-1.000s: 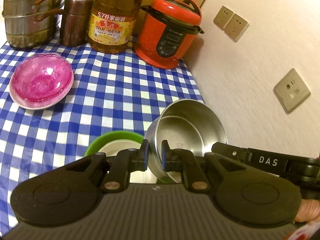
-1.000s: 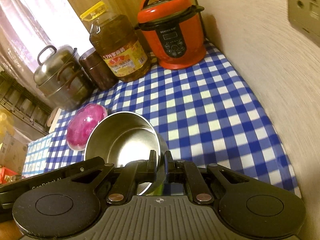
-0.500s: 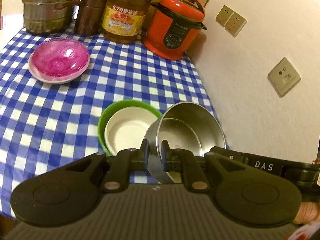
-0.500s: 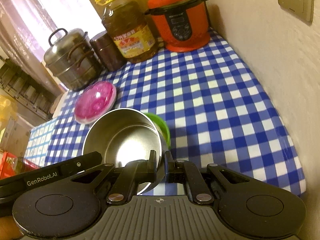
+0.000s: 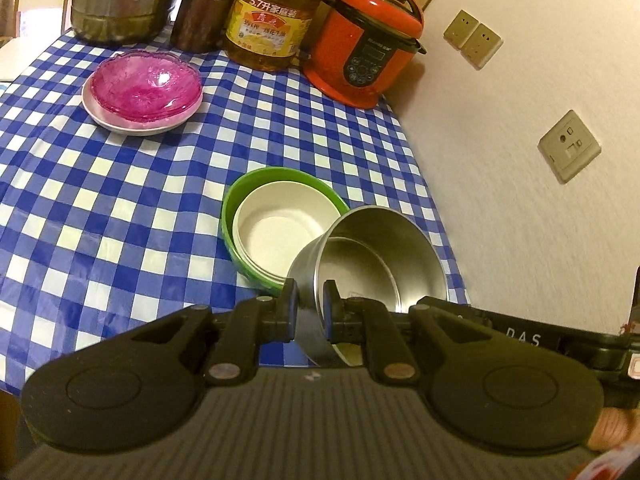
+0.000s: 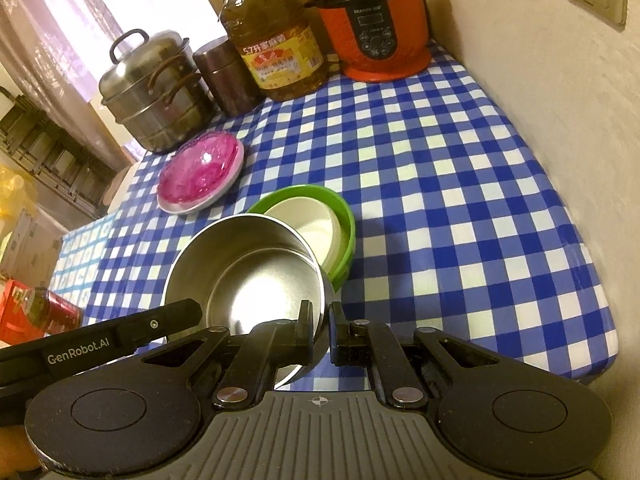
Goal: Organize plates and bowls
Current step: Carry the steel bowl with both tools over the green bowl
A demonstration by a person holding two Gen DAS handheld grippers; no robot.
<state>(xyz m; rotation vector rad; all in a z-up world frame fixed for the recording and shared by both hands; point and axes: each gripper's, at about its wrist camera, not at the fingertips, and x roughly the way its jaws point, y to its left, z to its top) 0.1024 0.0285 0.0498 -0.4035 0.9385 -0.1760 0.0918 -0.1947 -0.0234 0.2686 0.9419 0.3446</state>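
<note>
My left tongs (image 5: pixel 310 300) and right tongs (image 6: pixel 320 322) each pinch the steel bowl's (image 6: pixel 256 276) rim, so I should lower it level and slowly into the white bowl (image 5: pixel 286 232) inside the green one (image 5: pixel 228 208).

The left gripper (image 5: pixel 310 304) pinches the near wall of a steel bowl (image 5: pixel 380 264) held beside a white bowl (image 5: pixel 280 232) nested in a green bowl (image 5: pixel 230 204) on the checked cloth (image 5: pixel 100 208), with pink bowls (image 5: pixel 146 84) farther back.

Steel bowl (image 5: pixel 380 264) shone, brushed metal; pink bowl (image 5: pixel 146 86) looked glassy; checked tablecloth (image 6: pixel 440 184) gleamed, smooth plastic.
</note>
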